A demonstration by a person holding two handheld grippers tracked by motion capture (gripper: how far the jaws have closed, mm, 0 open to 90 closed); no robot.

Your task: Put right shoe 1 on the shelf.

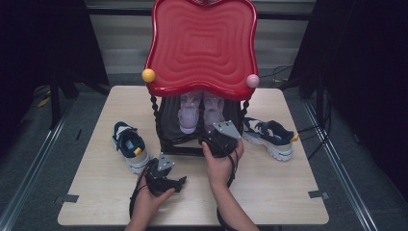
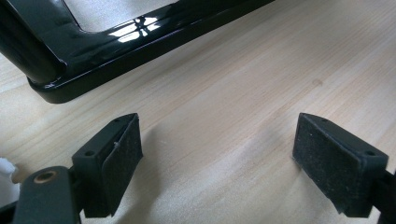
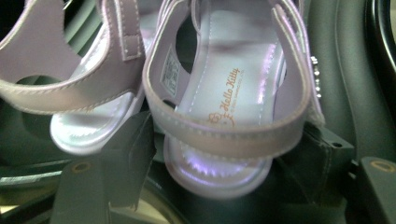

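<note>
1. Two grippers were in play, one in each hand, over a pale wooden table [image 1: 269, 192] with a black rack [image 1: 166, 139] standing on it under a big wavy red top [image 1: 202, 43].
2. Right gripper [image 1: 217, 140] was pushed in at the front of the rack's lower shelf, right up against a pair of lilac sandals [image 1: 198, 111].
3. From the right gripper view, the nearer sandal [image 3: 233, 107] sat heel-first between the jaws, its back strap running across from one pad to the other. Honestly couldn't tell if the pads were pressing on it or just sitting alongside, too dark down there.
4. Second sandal [image 3: 79, 93] lay just beside the first, out past the left-hand jaw in that view, touching or nearly touching its twin.
5. Left gripper [image 1: 180, 182] was hanging low over bare table, well short of the rack, jaws spread wide with nothing between them.
6. In the left gripper view the rack's glossy black base bar [image 2: 140, 39] ran across ahead of the jaws, apart from them.
7. One navy sneaker [image 1: 130, 147] sat just off the left gripper's outer side, and another navy sneaker [image 1: 269, 134] lay beyond the right gripper on its outer side, next to the rack.
</note>
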